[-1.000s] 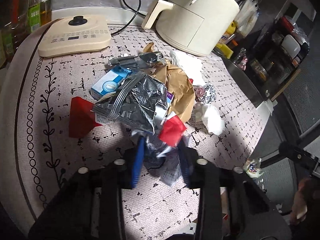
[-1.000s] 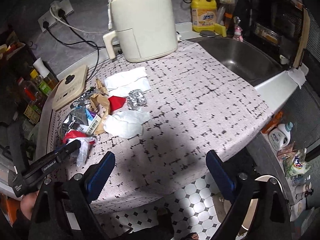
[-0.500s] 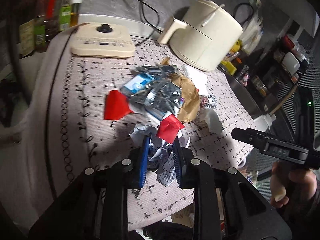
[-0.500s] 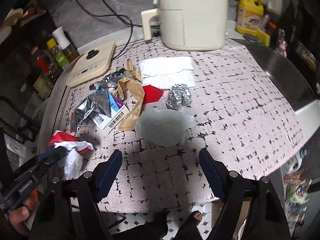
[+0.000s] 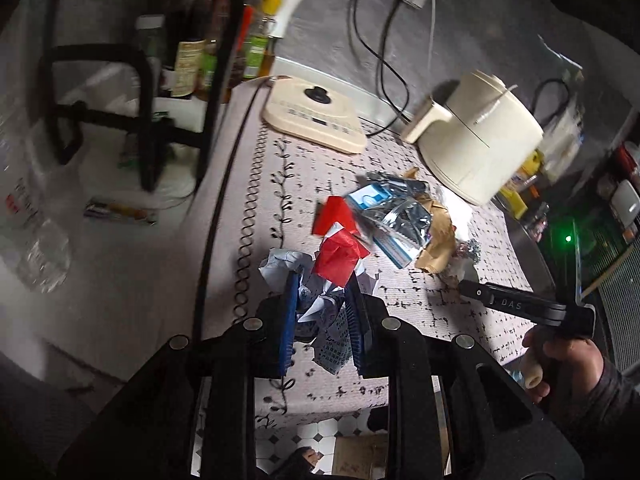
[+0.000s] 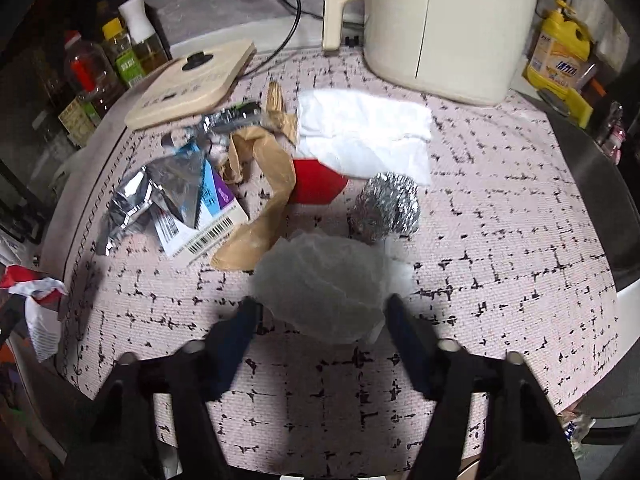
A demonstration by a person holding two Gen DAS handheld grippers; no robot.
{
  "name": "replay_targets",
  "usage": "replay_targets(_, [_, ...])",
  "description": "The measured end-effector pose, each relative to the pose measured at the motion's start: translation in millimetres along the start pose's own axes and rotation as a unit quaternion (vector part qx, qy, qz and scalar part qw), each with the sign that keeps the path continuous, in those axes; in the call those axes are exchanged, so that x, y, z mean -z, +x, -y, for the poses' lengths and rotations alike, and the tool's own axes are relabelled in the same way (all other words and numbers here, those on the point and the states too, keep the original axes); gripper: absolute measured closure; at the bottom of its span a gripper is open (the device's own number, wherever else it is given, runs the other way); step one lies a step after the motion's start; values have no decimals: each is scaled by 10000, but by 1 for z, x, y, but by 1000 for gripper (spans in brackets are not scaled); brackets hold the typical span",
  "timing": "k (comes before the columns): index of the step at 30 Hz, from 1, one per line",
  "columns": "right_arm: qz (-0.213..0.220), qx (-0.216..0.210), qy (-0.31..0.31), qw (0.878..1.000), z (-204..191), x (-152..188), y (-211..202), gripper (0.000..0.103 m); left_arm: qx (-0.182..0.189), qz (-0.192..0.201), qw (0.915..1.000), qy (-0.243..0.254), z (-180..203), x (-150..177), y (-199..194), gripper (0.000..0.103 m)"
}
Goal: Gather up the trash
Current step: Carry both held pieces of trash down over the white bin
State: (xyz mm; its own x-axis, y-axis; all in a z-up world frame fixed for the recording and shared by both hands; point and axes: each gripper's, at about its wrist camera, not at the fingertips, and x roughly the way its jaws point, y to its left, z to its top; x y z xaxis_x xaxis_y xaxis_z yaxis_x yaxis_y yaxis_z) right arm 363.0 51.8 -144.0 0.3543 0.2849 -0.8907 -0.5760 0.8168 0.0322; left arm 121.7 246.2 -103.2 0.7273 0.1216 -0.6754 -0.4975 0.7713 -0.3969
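Left gripper (image 5: 322, 284): blue pads are clamped on a crumpled wad of wrappers (image 5: 334, 258), red and white with some printed paper hanging below. The wad sits over the near edge of the table.

Right gripper (image 6: 320, 312): jaws spread about halfway and they've just been closing in. A crumpled white plastic bag (image 6: 320, 284) sits between the fingertips, but the pads don't look pressed into it, there's a sliver of gap on both sides as far as the right wrist view shows.

Rest of the trash: still piled on the patterned tablecloth (image 6: 500, 240). A ball of foil (image 6: 386, 208) is just behind the plastic bag, a red scrap (image 6: 316, 186) beside it, brown paper (image 6: 264, 184) twisting through the middle, a silver foil pouch (image 6: 160, 192) lying over a small box with a barcode (image 6: 208, 220), and a folded white cloth (image 6: 362, 136) further back.

Background stuff: cream air fryer (image 6: 444, 20) at the back, flat cream appliance (image 6: 192, 80) to its left, sauce bottles (image 6: 108, 60) past that, yellow detergent bottle (image 6: 558, 56) on the right.

Person: a hand (image 5: 560, 360) gripping the right tool's handle shows in the left wrist view.
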Motion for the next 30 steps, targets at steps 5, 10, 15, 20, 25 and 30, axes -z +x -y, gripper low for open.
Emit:
replay_targets(5, [-92, -58, -15, 9999, 2, 3, 4, 87, -99, 16, 9998, -165, -9, 7, -4, 80])
replay_targets(10, [32, -70, 32, 10000, 6, 9, -5, 94, -17, 20, 10000, -70, -5, 3, -1, 80])
replay_targets(15, [194, -34, 210, 9996, 14, 16, -21, 96, 209, -59, 9996, 163, 5, -4, 8, 80])
replay_targets(20, [412, 20, 440, 9982, 19, 24, -41, 96, 514, -166, 9975, 457, 18, -15, 21, 80])
replay_targets(25, [661, 118, 807, 9945, 24, 33, -62, 96, 926, -333, 9910, 903, 38, -26, 37, 80])
replay_targets(30, [767, 322, 1281, 9883, 37, 52, -78, 96, 1331, -508, 9807, 1342, 63, -33, 52, 80])
